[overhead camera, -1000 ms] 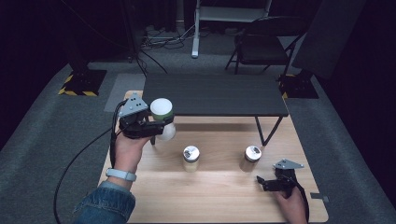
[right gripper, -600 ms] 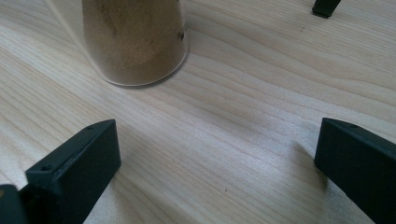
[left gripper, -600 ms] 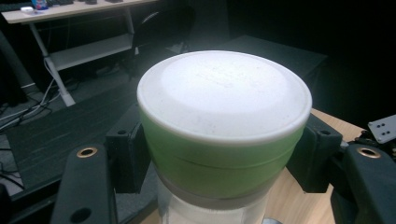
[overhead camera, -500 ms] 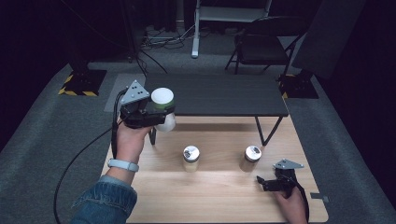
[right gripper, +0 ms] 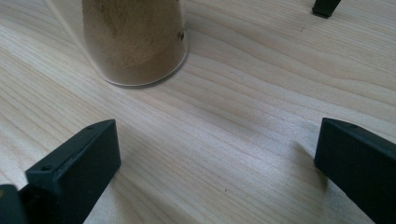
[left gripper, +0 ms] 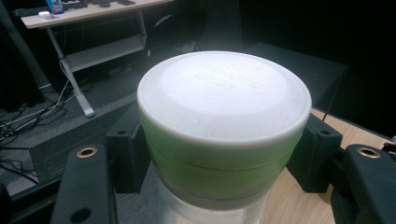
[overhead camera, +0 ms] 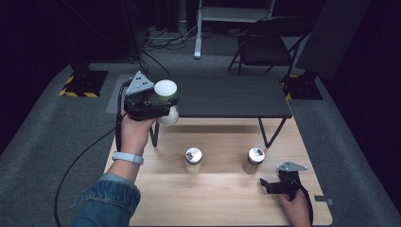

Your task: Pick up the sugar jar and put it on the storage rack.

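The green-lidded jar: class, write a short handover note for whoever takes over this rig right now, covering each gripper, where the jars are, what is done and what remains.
Left gripper: shut on the green-lidded jar, gripping it by the lid and holding it in the air at the near left corner of the dark shelf.
Right gripper: open, empty, resting low on the wooden table at its near right.
Two silver-capped jars stand on the table in front of the shelf.
Done: the green-lidded jar is picked up.
Left: probably to set it on the shelf, then deal with the other two jars.
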